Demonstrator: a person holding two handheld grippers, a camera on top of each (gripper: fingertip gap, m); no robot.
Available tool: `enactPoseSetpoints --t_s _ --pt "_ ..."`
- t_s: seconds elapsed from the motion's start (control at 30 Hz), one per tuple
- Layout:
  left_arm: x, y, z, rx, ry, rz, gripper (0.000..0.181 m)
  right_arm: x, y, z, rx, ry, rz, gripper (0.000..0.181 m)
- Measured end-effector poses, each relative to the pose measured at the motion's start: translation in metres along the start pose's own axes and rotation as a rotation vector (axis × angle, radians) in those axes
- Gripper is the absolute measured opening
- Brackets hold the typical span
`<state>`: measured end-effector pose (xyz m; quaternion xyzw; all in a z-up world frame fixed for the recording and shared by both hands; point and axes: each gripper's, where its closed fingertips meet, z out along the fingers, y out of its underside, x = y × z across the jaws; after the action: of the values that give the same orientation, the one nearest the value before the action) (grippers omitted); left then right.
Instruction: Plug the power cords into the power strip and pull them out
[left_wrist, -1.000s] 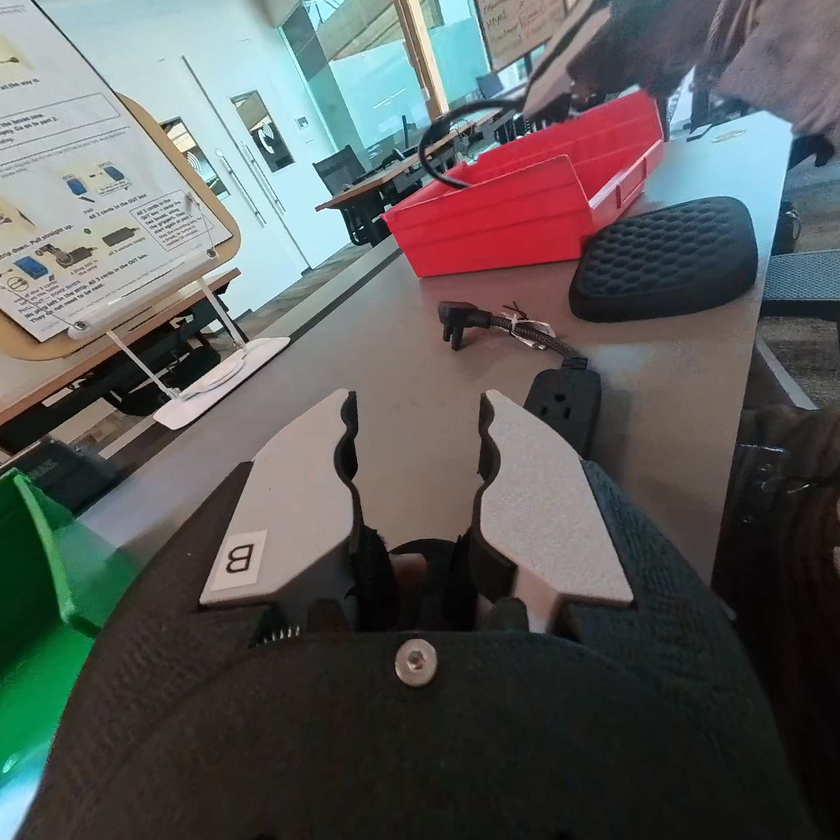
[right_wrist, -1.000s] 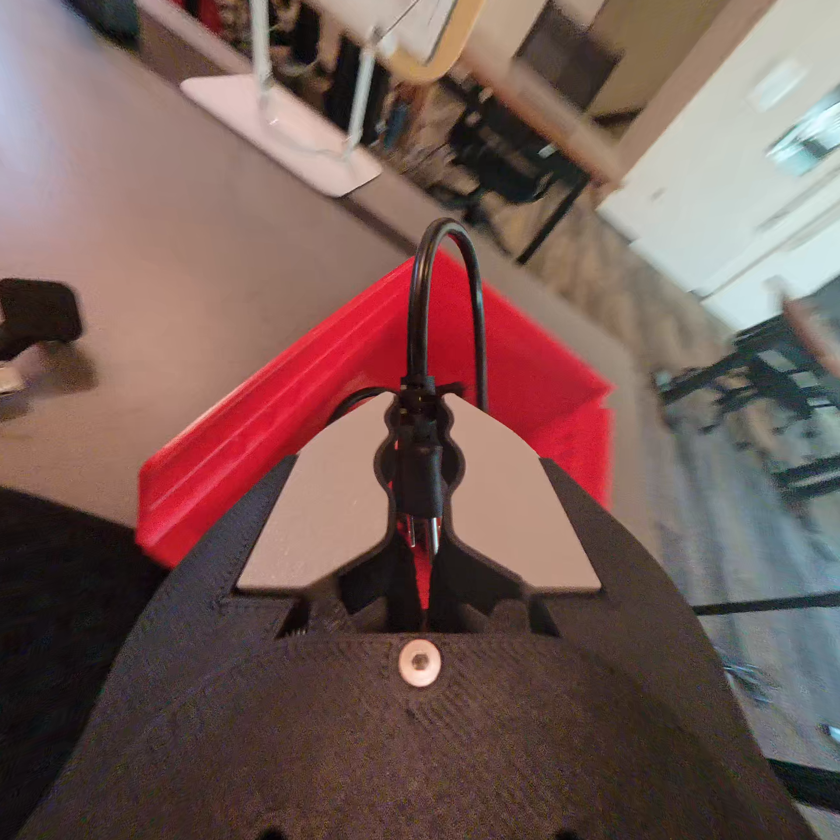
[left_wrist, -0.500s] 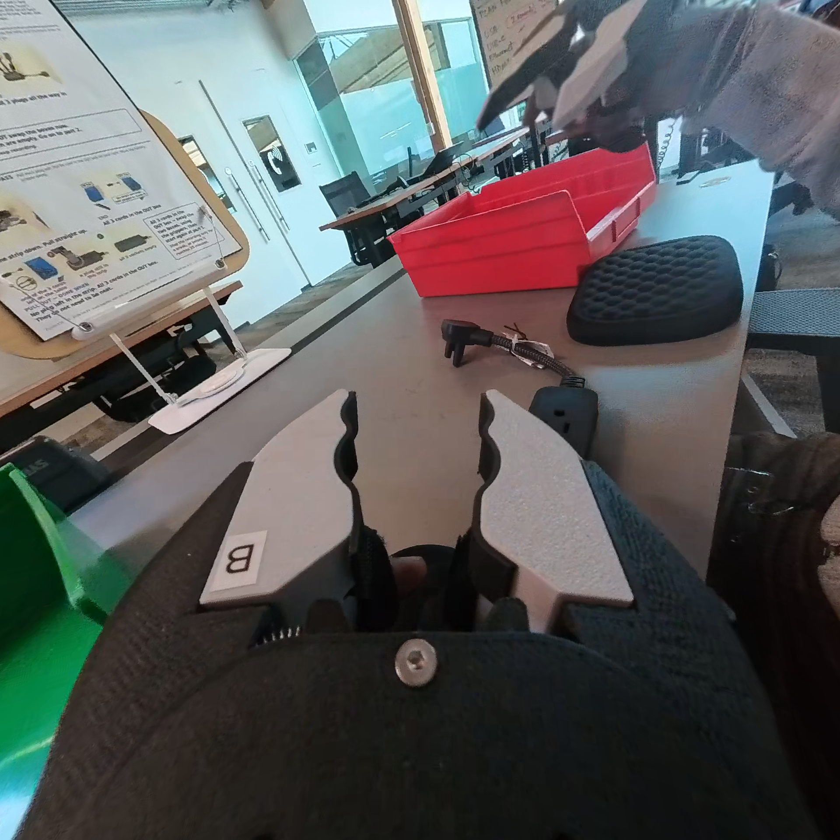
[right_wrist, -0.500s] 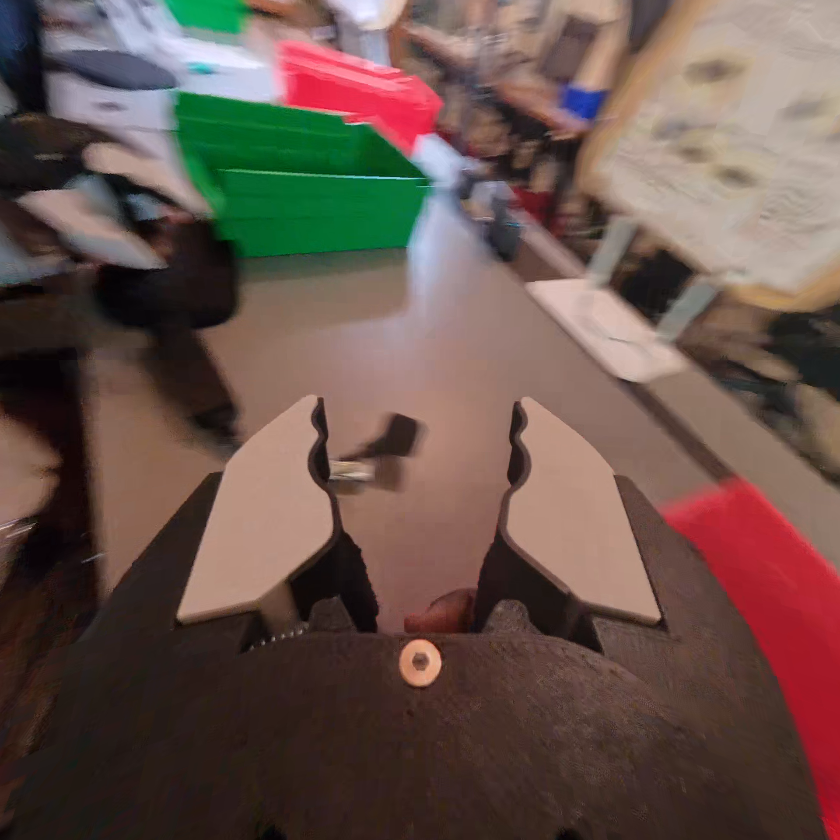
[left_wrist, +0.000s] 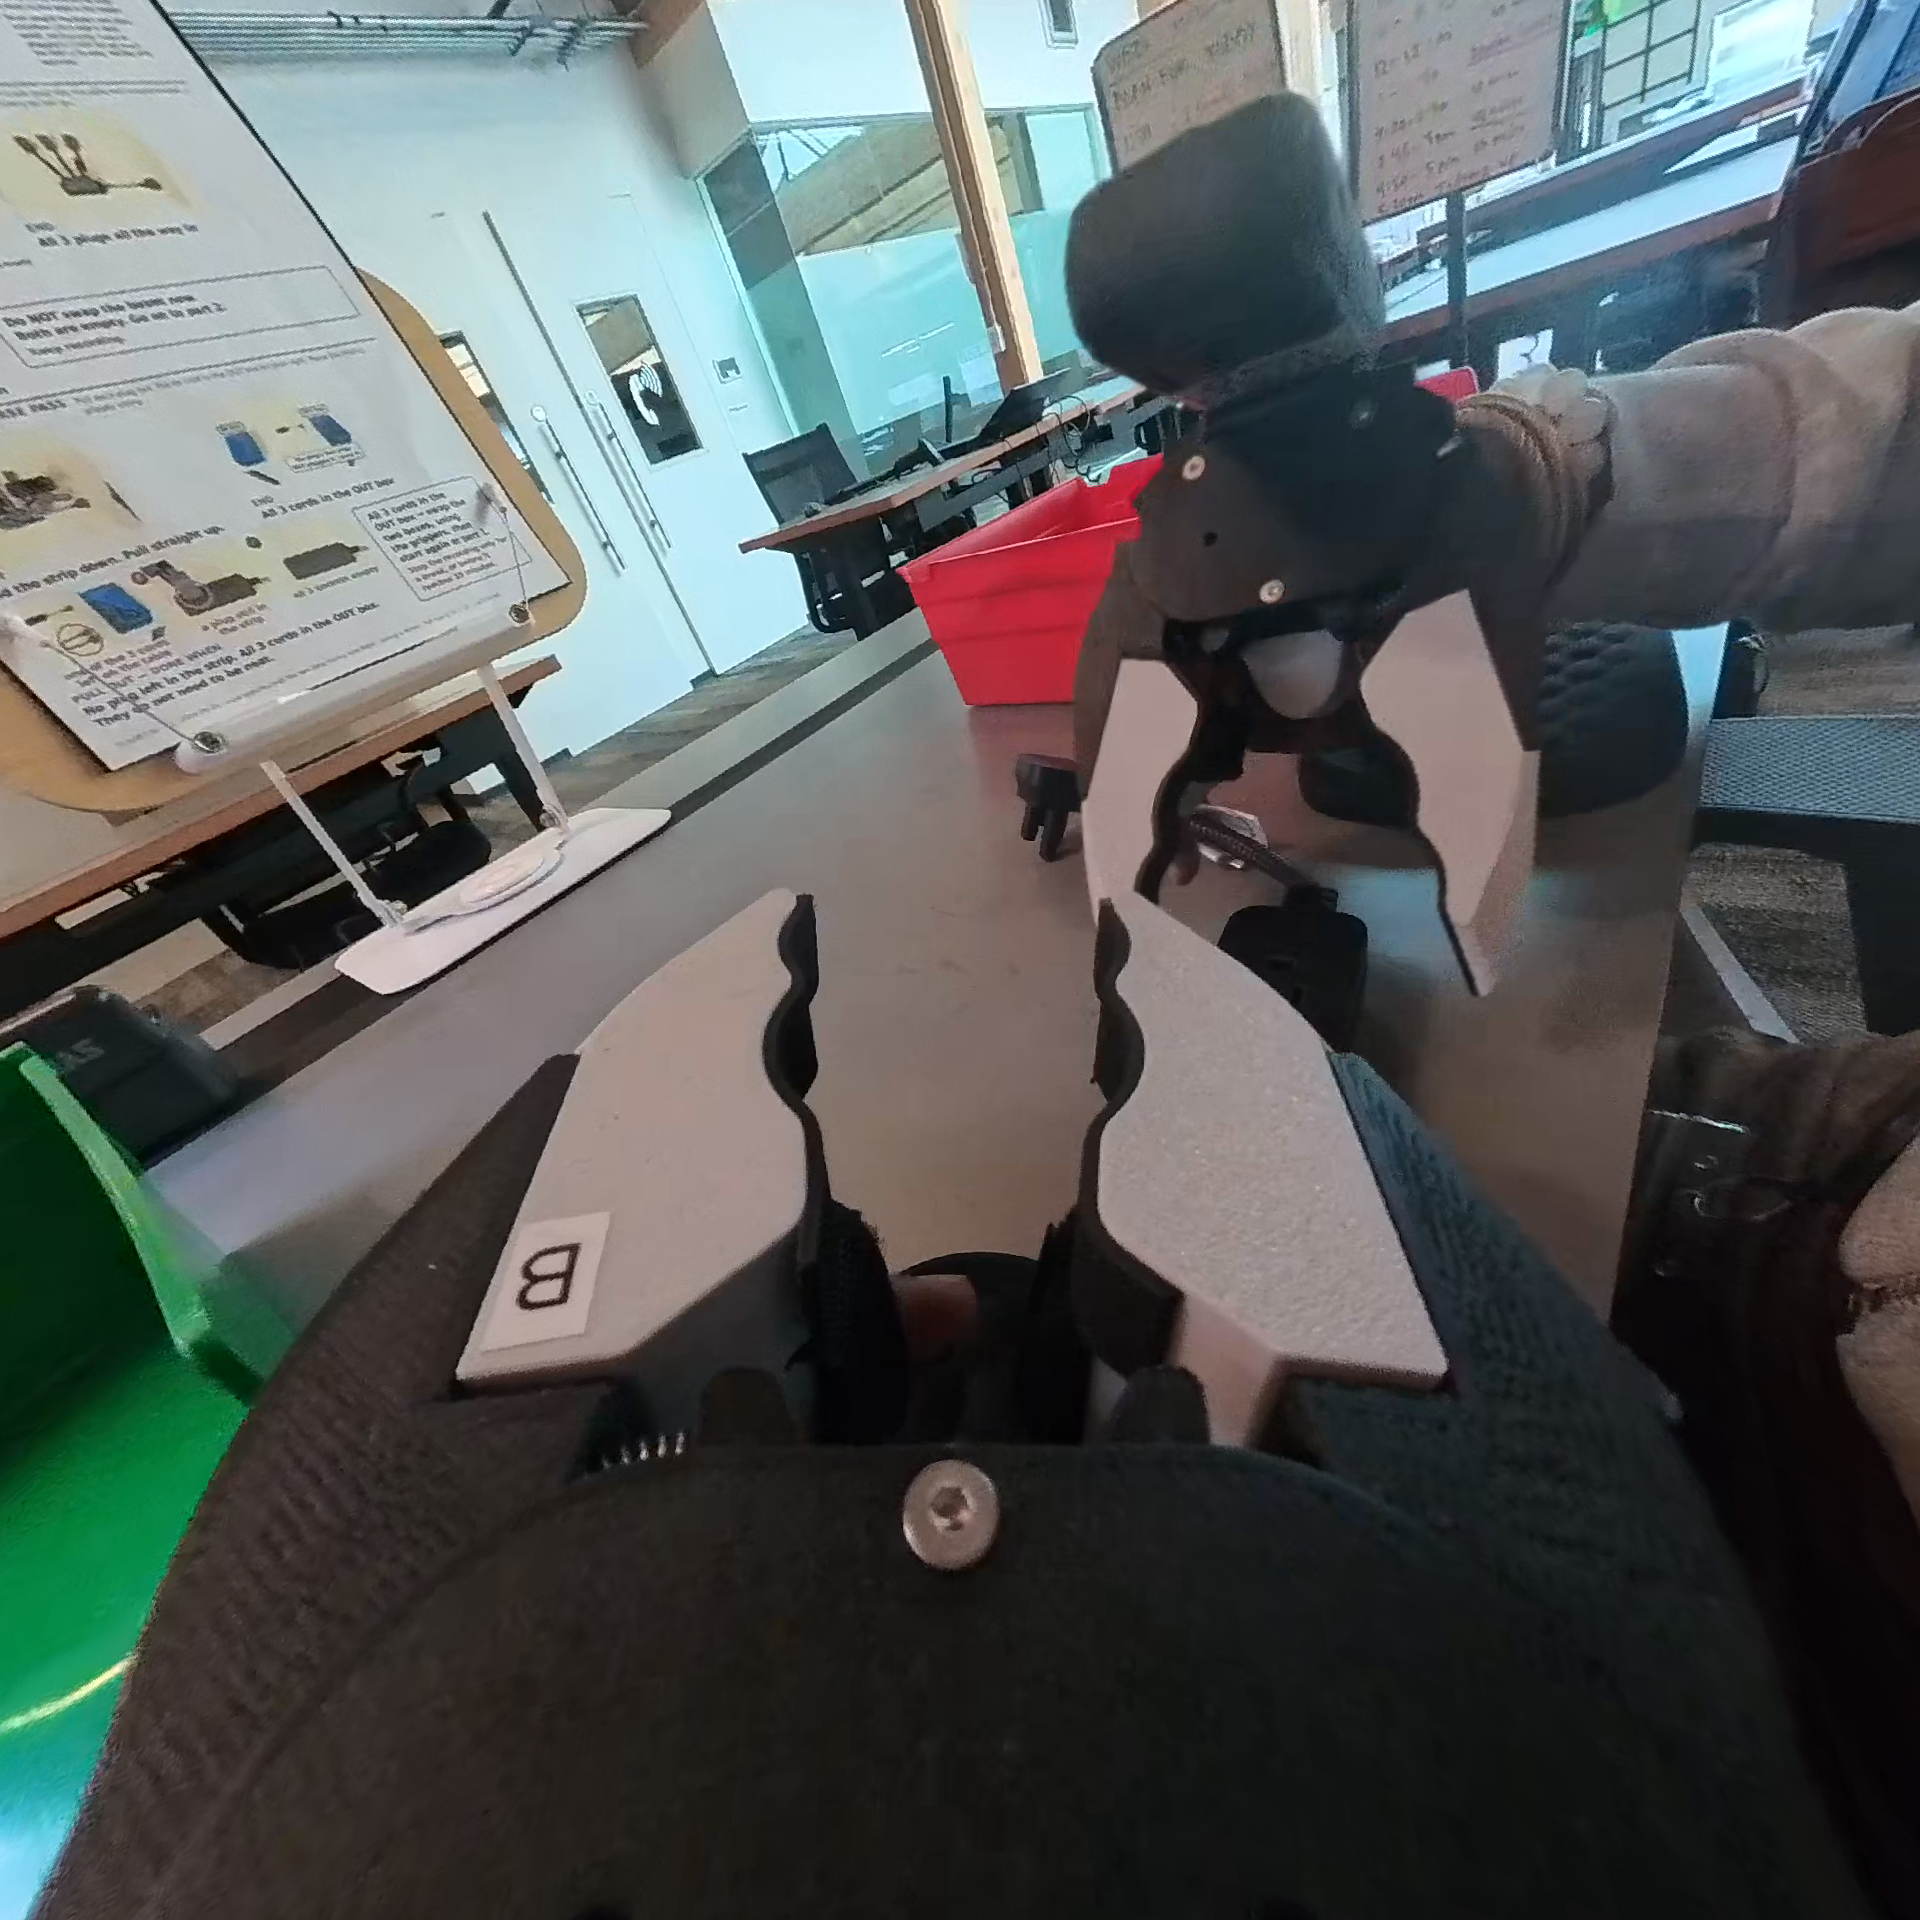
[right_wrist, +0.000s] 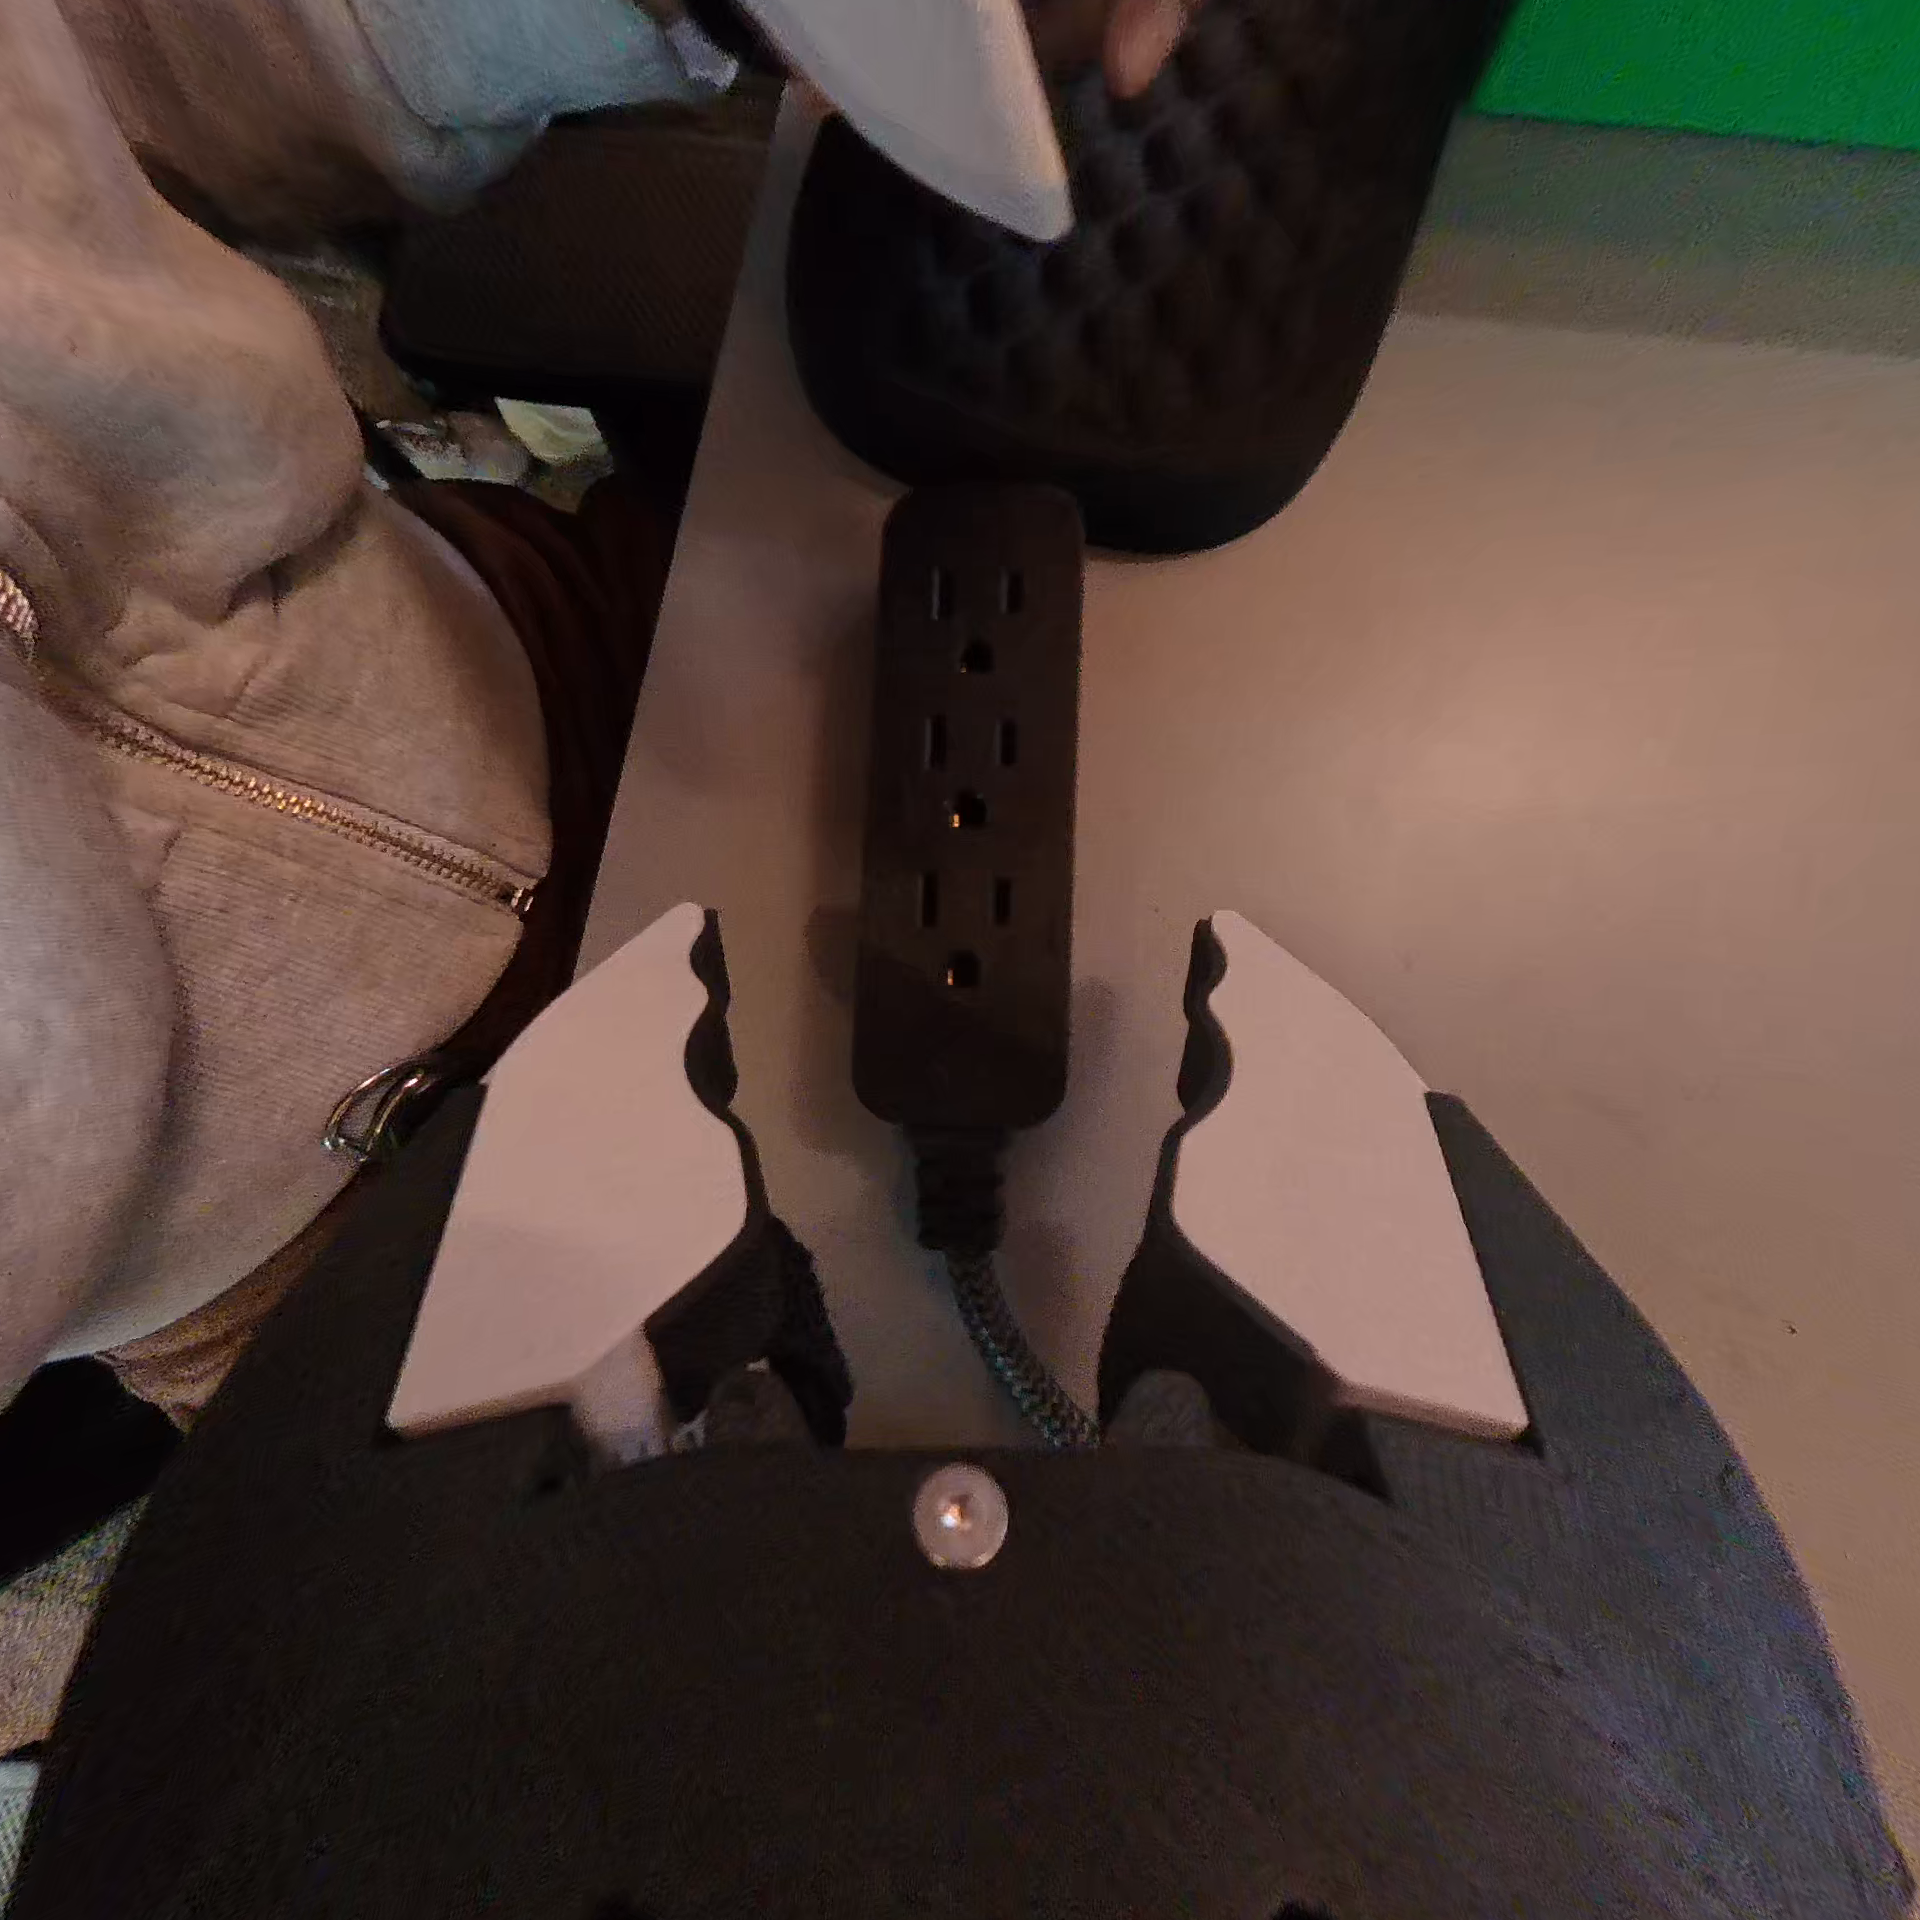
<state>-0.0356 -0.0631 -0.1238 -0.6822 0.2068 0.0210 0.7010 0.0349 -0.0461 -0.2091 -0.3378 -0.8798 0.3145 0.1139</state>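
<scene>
Right wrist view: right tongs (right_wrist: 956, 997) and left tongs (left_wrist: 951, 1023) both released, empty, over power strip (right_wrist: 966, 800).

A white instruction board (left_wrist: 208, 416) on a stand rises beside the grey table (left_wrist: 914, 748).

A white sticker (left_wrist: 548, 1280) bearing one black character sits on the left claw's (left_wrist: 951, 997) grey finger. A printed instruction sheet (left_wrist: 208, 436) stands on a stand on the counter (left_wrist: 914, 748); handwritten boards (left_wrist: 1455, 94) hang far behind.
</scene>
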Motion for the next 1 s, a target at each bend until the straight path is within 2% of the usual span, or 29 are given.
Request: enactPoseSetpoints --t_s 0.2,0.23,0.3,0.37,0.43,0.53,0.63,0.77,0.9,1.0 --pt "0.001 0.001 0.001 -0.008 0.0 0.014 0.051 -0.007 0.006 0.019 -0.041 -0.051 -0.035 0.074" --pt "0.001 0.001 0.001 -0.008 0.0 0.015 0.051 -0.005 0.005 0.02 -0.037 -0.034 -0.042 0.069" --pt "0.001 0.001 0.001 -0.008 0.0 0.013 0.051 0.002 0.005 0.02 -0.041 0.009 -0.075 0.046" --pt "0.001 0.001 0.001 -0.007 0.001 0.008 0.051 0.006 0.003 0.017 -0.038 0.056 -0.111 0.046" --pt "-0.001 0.0 0.0 0.003 -0.01 0.003 0.051 0.013 -0.013 0.002 0.048 0.121 -0.145 0.045" --pt "-0.008 -0.011 -0.006 0.094 -0.054 -0.027 0.049 0.039 -0.046 -0.054 0.221 0.291 -0.148 0.045" --pt "-0.023 -0.018 -0.016 0.179 -0.116 -0.106 0.049 0.06 -0.074 -0.133 0.406 0.469 -0.151 0.045" --pt "-0.036 -0.029 -0.032 0.316 -0.141 -0.212 0.049 0.068 -0.091 -0.238 0.604 0.653 -0.153 0.044" --pt "-0.043 -0.03 -0.036 0.351 -0.13 -0.291 0.049 0.064 -0.086 -0.33 0.783 0.837 -0.14 0.044" --pt "-0.041 -0.028 -0.032 0.327 -0.117 -0.281 0.049 0.067 -0.057 -0.373 0.814 0.989 -0.065 0.044"
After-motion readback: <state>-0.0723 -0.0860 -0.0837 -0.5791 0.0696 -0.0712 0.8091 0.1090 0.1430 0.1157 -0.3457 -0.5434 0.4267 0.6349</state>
